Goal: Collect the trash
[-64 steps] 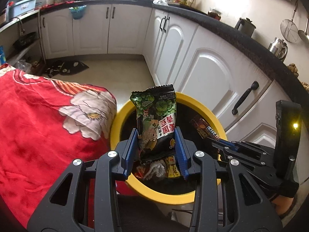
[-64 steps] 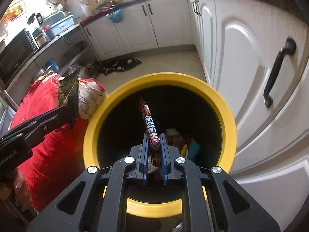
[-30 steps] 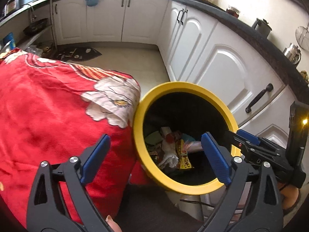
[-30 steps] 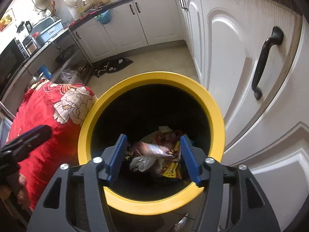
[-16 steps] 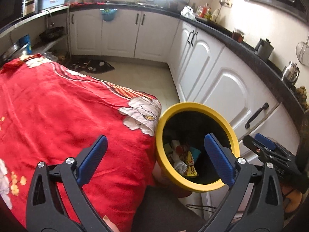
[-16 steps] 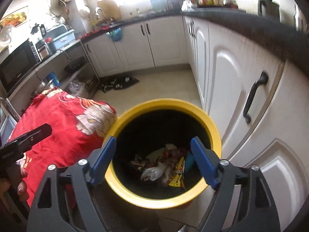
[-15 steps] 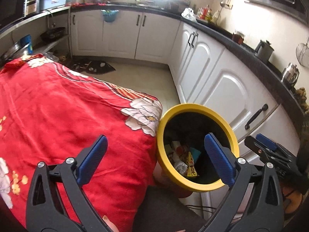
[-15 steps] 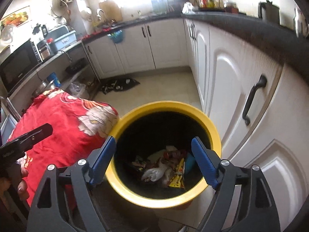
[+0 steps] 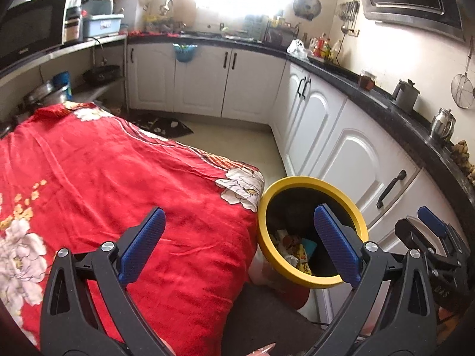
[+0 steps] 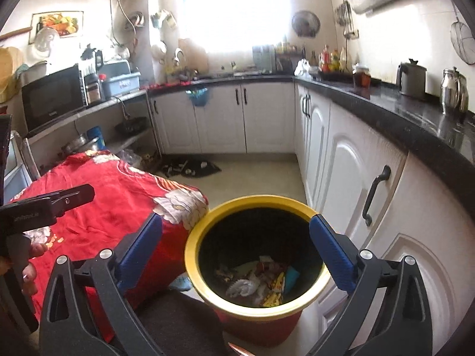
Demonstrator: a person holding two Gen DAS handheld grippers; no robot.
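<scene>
Left wrist view is showing the left hand-held gripper [image 9: 237,243] hanging with its jaws spread wide and nothing between them, over the edge where the red cloth [image 9: 118,178] is meeting the bin [image 9: 268,252]. The right hand-held gripper [image 10: 237,246] is opening its jaws, also empty, and is pointing straight down into the bin. The trash [image 10: 261,281], a heap of wrappers, is lying at the bottom of the bin, below and ahead of both grippers. No loose piece is showing on the cloth in either view. I judge that any next pickup is lying away from the bin, over on the cloth side, where the left gripper is sitting nearer; the right is nearer the cabinets [image 10: 350,178].
</scene>
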